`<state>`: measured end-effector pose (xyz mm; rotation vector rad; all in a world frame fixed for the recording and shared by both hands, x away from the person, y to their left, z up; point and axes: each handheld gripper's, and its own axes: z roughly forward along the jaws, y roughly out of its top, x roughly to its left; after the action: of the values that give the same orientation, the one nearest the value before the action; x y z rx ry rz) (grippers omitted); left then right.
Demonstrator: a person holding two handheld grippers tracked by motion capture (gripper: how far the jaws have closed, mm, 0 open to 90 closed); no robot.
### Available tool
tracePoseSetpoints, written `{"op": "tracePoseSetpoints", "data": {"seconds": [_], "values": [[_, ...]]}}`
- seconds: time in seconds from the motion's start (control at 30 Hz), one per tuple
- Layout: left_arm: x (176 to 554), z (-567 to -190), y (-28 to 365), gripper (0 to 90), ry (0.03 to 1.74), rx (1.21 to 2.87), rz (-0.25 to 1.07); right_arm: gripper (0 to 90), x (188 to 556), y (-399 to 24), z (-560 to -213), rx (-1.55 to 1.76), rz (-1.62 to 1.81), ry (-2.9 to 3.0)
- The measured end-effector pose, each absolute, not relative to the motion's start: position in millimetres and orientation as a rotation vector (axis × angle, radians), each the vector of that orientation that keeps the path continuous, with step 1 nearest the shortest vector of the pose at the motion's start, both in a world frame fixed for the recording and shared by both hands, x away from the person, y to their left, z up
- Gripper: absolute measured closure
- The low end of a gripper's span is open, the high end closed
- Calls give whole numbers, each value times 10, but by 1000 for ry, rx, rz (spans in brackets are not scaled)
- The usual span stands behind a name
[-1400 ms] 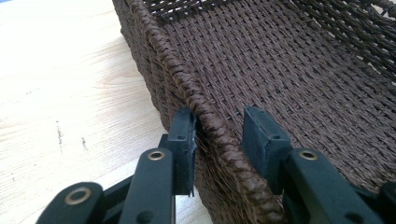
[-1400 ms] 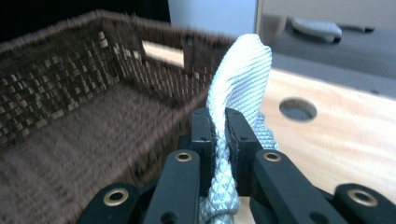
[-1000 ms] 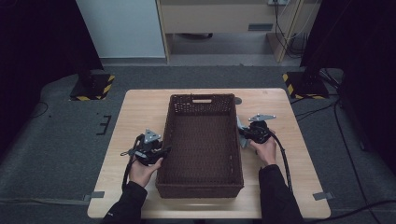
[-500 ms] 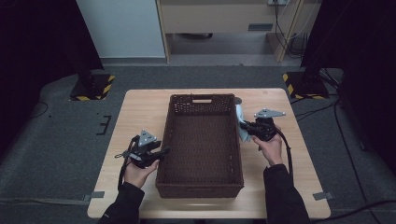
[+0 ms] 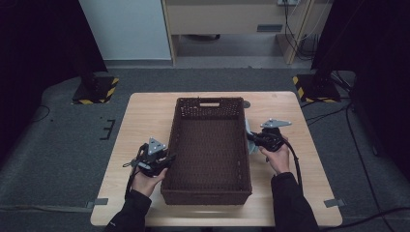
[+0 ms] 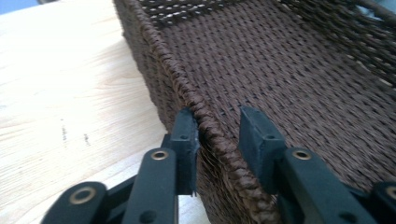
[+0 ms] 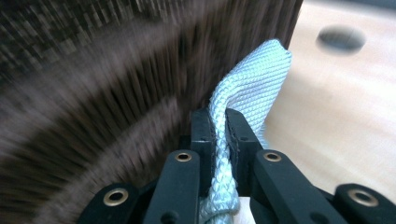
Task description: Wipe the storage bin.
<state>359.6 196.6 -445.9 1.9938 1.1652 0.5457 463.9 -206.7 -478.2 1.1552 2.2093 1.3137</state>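
On the left, the left gripper (image 6: 219,140) has just been closing astride the near-left rim of the wicker basket (image 5: 183,145), one jaw touching, the other not yet. The basket sits mid-table. On the right, the right gripper (image 7: 219,135), clamped on a pale cloth (image 7: 252,88), has lifted it beside the basket's right wall, probably for dropping in.

I see a pale wooden worktop (image 5: 145,116) with rounded corners, standing on grey carpet. A long dark brown woven basket (image 5: 209,145) sits on it at the middle, its short end with a handle slot at the far side. Just off the basket's far right corner there is a small dark round spot (image 5: 247,104) on the wood. A light blue cloth (image 5: 249,140) is against the basket's right wall.
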Motion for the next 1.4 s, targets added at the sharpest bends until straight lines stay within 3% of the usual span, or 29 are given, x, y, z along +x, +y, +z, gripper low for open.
{"op": "tracePoseSetpoints", "data": {"seconds": [0.2,0.63,0.93,1.13,1.4], "values": [[3624,-4464,1973,707,1194,1964,545,839,4530,-2118,-4551,1085,1410,2148],[3665,-4467,1975,700,1181,1970,563,839,4592,-1961,-4999,1158,1164,2324],[3634,-4423,2037,521,1154,1948,547,839,4475,-2151,-4615,1120,1384,2158],[3552,-4444,2022,562,1118,2003,551,839,4331,-2144,-4505,1065,1423,2169],[3537,-4480,2031,629,1138,1982,522,839,4339,-2054,-4858,1121,1228,2314]]}}
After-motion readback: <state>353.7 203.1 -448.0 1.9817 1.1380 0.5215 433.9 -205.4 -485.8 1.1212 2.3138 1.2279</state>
